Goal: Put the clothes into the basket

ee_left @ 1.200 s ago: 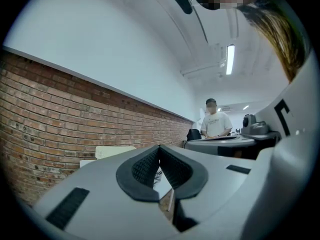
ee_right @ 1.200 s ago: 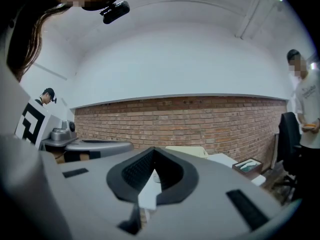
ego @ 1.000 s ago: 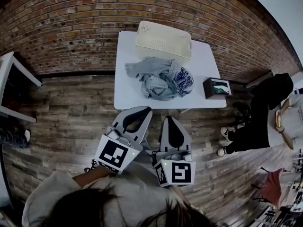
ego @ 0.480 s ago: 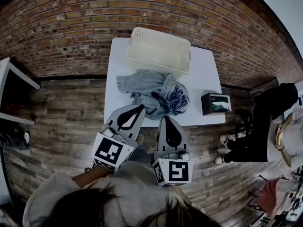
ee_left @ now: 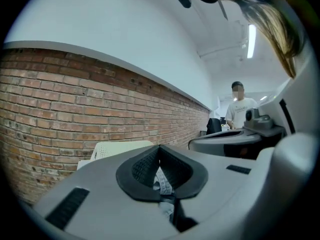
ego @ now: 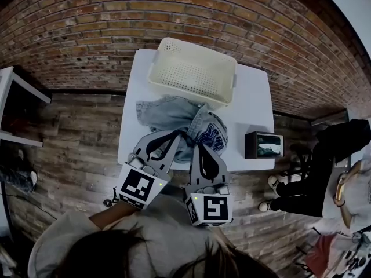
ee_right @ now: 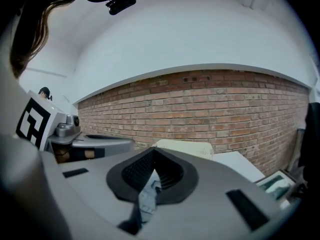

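Left gripper (ego: pixel 179 134) and right gripper (ego: pixel 197 146): jaws pressed together, empty. White lettering on navy printed garment (ego: pixel 212 133) illegible, beside crumpled pale-blue denim clothes (ego: pixel 164 112).

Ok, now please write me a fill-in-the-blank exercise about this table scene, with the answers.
1. The cream basket stands on the white table, at the end near the ___ wall.
2. The basket is ___; the denim clothes lie beside it on the table.
3. The jaws of the left gripper and the right gripper are both ___.
Answers: brick; empty; shut.
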`<state>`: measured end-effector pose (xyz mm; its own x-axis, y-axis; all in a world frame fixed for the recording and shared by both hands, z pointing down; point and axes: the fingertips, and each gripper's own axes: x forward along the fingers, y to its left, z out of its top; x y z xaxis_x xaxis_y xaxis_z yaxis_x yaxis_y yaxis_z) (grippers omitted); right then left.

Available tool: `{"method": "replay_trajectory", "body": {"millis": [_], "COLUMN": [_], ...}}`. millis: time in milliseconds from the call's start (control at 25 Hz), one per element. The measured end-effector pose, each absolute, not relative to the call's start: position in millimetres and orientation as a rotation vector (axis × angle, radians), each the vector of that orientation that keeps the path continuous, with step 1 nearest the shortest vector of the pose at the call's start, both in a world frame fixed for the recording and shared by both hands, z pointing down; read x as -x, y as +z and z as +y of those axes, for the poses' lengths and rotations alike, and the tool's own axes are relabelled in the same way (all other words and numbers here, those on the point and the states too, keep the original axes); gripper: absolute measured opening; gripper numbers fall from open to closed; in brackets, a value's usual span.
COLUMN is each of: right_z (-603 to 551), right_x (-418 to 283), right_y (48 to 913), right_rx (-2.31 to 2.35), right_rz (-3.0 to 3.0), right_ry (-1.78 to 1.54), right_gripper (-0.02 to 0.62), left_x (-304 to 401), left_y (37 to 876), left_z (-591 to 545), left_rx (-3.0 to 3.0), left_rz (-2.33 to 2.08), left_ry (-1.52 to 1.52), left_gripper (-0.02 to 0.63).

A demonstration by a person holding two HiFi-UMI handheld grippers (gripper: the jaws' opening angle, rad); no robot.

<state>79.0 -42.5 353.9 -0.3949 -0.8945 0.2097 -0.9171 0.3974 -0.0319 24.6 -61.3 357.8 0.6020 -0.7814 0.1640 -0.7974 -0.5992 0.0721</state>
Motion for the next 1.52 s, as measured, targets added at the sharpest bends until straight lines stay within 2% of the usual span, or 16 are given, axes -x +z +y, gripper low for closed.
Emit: {"method": "replay_trajectory", "body": {"millis": [600, 720, 920, 1240, 1320, 1520], "right_z": [-68, -74, -81, -82, -82, -84], "right_x": [-85, -89, -100, -109, -112, -122], "right_y": [390, 395, 406, 429, 433, 449], "right_rx": [-1.555, -1.57, -1.614, -1.6, -1.597, -1.555], "right_rz": [-2.432, -2.403, -2.34, -2.299, -2.284, -2.24], "right_ry": [0.383, 0.415, 0.459, 0.535, 0.542, 0.58], "right_gripper": [0.012, 0.076, 0.138, 0.33, 0.357, 0.467], "left_x": [-26, -25, -25, -20, -17, -10], "left_y": [398, 405, 418, 439, 445, 461], "left_z": [-90, -97, -102, -106, -107, -110], "left_rx": [-2.593, -2.576, -2.56, -2.543, -2.528, -2.491], "left_rz": [-1.193, -1.147, -1.086, -1.037, -1.032, -1.028], "left_ry": [0.304, 0.318, 0.376, 0.47, 0.486, 0.527], "left_gripper": [0.009, 0.015, 0.16, 0.305, 0.336, 0.38]}}
